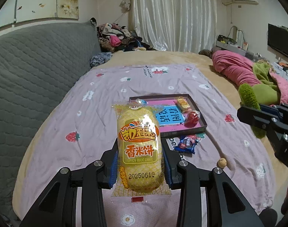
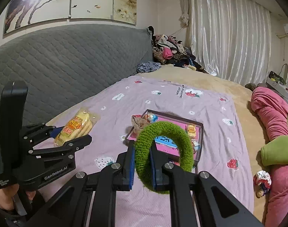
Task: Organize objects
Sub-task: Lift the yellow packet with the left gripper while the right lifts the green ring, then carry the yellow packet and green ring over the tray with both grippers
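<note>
Presently the left gripper (image 1: 140,162) clamps a rice cake packet (image 1: 139,147) at its sides while the right gripper (image 2: 142,164), fully closed, pinches a green scrunchie (image 2: 162,157), both above the bedspread with the tray (image 1: 197,111) at twelve o'clock; the slick wrapper risks slipping.

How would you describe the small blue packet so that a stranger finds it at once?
On the lilac strawberry blanket lies a shallow dark tray with a pink floor. The blue packet lies outside it, on the blanket by the near rim. It is the only blue wrapper with red and white print.
</note>
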Action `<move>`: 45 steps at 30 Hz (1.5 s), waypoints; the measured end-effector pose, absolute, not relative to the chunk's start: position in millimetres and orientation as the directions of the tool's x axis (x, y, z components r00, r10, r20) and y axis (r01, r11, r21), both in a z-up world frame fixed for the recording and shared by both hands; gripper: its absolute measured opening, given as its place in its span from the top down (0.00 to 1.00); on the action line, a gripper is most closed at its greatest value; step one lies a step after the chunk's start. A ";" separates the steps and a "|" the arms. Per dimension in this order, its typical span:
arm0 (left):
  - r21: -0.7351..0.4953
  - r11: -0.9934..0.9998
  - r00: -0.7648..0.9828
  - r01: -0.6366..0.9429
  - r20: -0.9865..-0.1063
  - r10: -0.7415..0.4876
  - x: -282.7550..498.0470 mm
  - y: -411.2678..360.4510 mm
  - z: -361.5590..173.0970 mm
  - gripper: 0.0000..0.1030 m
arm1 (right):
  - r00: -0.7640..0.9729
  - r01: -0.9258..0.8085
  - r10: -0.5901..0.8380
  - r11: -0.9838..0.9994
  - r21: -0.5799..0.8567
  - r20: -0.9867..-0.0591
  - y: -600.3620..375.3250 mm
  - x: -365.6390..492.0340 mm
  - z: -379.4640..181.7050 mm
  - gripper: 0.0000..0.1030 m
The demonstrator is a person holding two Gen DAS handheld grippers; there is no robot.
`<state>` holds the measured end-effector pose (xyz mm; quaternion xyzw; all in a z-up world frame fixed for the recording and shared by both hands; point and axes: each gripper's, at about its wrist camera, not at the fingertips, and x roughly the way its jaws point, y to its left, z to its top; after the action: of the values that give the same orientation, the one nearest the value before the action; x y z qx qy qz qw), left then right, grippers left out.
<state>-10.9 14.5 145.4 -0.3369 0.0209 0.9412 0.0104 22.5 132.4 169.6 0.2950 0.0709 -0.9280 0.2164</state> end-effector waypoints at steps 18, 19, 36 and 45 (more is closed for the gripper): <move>0.064 -0.997 -0.790 -0.032 -0.613 -0.014 -67.3 13.8 167.2 0.61 | -0.754 0.433 -0.359 -0.901 -0.006 -0.550 124.0 -20.5 176.8 0.86; 0.066 -0.997 -0.790 -0.034 -0.613 -0.013 -70.2 14.7 167.2 0.61 | -0.756 0.432 -0.361 -0.902 -0.001 -0.547 123.8 -23.1 175.8 0.86; 0.055 -0.997 -0.779 -0.054 -0.627 0.008 -122.8 23.1 149.3 0.61 | -0.766 0.410 -0.353 -0.912 0.015 -0.537 126.4 -64.0 168.3 0.86; 0.051 -0.997 -0.778 -0.057 -0.628 0.013 -154.8 19.4 142.4 0.61 | -0.766 0.411 -0.342 -0.912 -0.005 -0.545 120.9 -91.7 165.9 0.86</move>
<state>-154.8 19.4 142.4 -0.3324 0.0334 0.9424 0.0184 -91.7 120.9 165.9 0.2772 0.0620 -0.9375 0.2009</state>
